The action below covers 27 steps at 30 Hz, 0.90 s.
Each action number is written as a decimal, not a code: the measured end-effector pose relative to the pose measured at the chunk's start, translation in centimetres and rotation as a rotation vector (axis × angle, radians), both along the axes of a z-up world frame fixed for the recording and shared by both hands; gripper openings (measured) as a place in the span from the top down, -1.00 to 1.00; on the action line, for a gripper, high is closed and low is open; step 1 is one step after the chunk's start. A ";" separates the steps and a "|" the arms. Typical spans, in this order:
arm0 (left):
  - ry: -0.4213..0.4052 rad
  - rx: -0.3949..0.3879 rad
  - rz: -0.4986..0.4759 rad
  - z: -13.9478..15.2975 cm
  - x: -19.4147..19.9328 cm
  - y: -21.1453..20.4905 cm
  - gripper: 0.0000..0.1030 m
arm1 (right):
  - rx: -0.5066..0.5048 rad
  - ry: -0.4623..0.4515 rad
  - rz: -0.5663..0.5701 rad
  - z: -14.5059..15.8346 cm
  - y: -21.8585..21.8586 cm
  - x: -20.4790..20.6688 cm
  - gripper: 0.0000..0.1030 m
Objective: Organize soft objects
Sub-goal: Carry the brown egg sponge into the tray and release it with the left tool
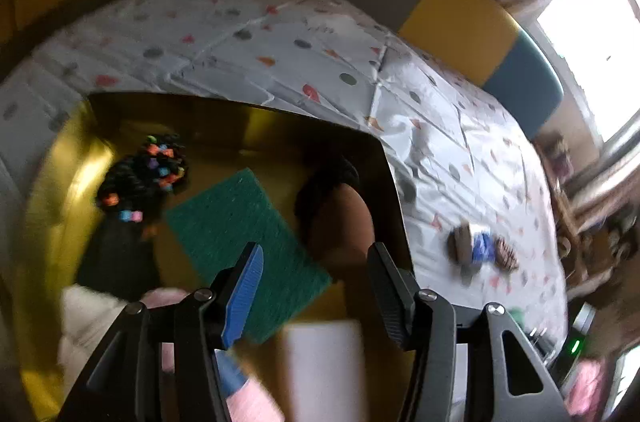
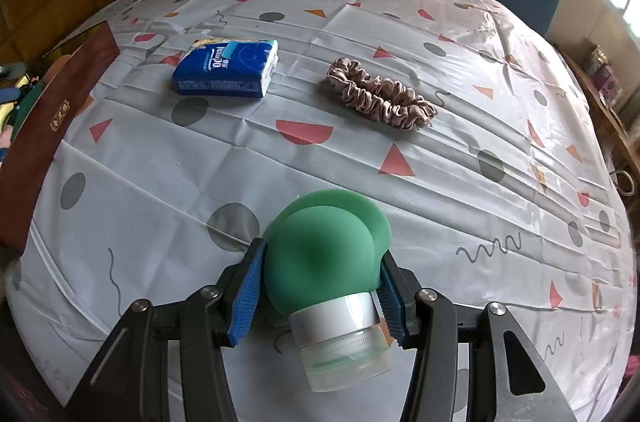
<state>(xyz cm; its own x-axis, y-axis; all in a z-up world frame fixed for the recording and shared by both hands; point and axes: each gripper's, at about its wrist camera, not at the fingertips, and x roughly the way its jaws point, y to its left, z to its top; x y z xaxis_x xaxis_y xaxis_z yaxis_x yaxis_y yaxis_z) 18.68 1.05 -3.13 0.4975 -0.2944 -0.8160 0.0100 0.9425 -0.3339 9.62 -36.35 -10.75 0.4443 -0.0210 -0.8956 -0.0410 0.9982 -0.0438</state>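
Two grippers: one hovers over a gold-lined box, the other is low over the patterned tablecloth.
Left gripper: jaws spread apart with nothing pinched between them; only the box interior shows in the gap. This view is blurred by motion.
Gold-lined box: directly beneath and ahead of the left gripper, its shiny rim curving round to that gripper's left.
Green scouring pad: flat on the box floor, its near corner just under the left finger with the blue pad.
Black bundle with coloured bits: ahead and to the left of the left gripper, inside the box, just beside the scouring pad.
Dark soft item: ahead of the left gripper, near the box's right wall; too blurred to identify.
White block: close under the left gripper, between its fingers' bases, blurred.
Right gripper: clamped on a green squeeze bottle, the blue pads pressing its soft body from both sides, its silver collar and clear cap pointing back toward the camera.
Tissue pack: ahead and left of the right gripper, well apart, lying on the cloth.
Pink scrunchie: ahead and slightly right of the right gripper, near the tissue pack.
Brown box wall: far to the right gripper's left.
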 end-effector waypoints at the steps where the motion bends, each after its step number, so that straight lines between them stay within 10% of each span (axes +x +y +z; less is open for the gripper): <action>1: -0.016 0.022 -0.010 0.3 -0.9 -0.1 -0.06 | -0.001 -0.001 0.000 0.0 0.0 0.0 -0.02; 14: -0.210 0.211 0.012 3.9 -9.6 1.8 -0.07 | -0.008 -0.003 0.010 0.0 0.1 -0.1 0.01; 27: -0.233 0.263 0.020 4.3 -12.0 2.8 -0.07 | -0.005 0.016 -0.025 0.1 0.1 0.1 0.02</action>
